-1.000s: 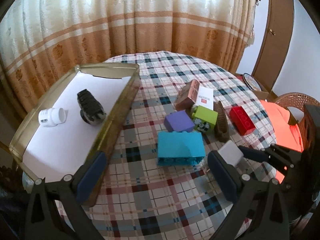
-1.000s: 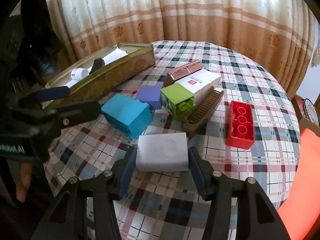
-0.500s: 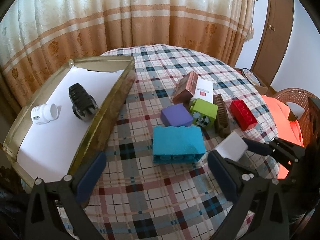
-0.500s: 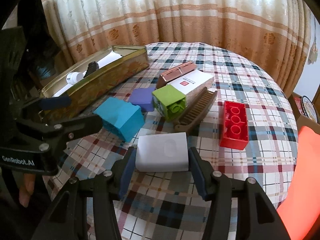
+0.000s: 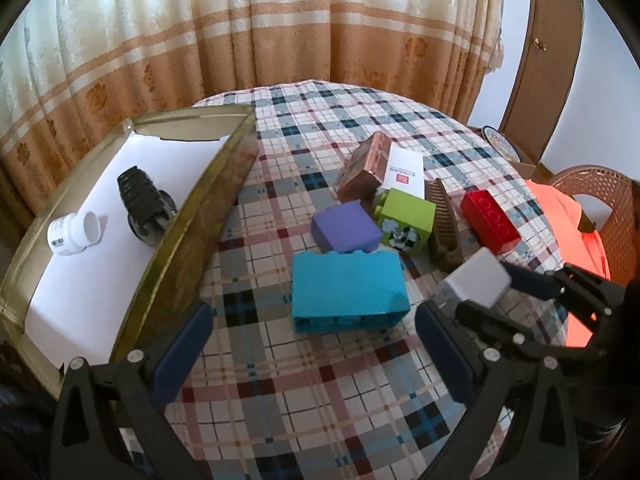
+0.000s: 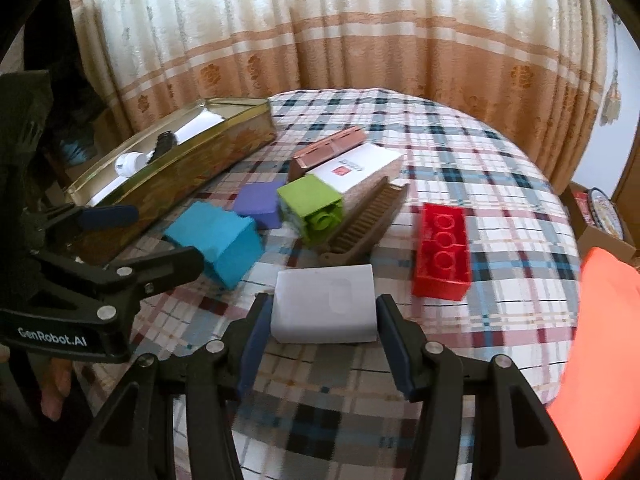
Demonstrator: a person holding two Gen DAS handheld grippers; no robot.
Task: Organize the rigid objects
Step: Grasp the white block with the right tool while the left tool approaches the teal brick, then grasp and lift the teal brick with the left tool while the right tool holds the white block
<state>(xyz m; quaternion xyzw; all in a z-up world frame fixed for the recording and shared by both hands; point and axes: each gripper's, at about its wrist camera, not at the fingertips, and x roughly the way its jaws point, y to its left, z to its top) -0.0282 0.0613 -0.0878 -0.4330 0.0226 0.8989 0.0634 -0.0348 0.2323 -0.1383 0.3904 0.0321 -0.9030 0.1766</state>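
My right gripper (image 6: 324, 340) is shut on a white rectangular block (image 6: 324, 304), held a little above the checked tablecloth; the left wrist view shows that block (image 5: 476, 282) at the right. My left gripper (image 5: 312, 354) stands open with nothing between its fingers, just in front of a teal brick (image 5: 346, 290). Behind the teal brick lie a purple block (image 5: 346, 230), a green brick (image 5: 406, 218), a brown comb (image 5: 442, 226), a red brick (image 5: 490, 220) and two boxes, copper (image 5: 368, 168) and white (image 5: 404, 170). A gold tin tray (image 5: 192, 220) at the left holds a white bottle (image 5: 74, 234) and a black ribbed object (image 5: 144, 204).
The round table (image 5: 360, 400) ends close to the grippers. An orange cloth (image 6: 600, 340) lies over a wicker chair (image 5: 616, 208) at the right. A curtain (image 5: 280, 20) hangs behind the table. A person's hand (image 6: 54, 384) shows at the lower left of the right wrist view.
Both views have shifted slightly, with the table objects sitting a little lower and nearer. The white block stays clamped in the right gripper. The left gripper stays open.
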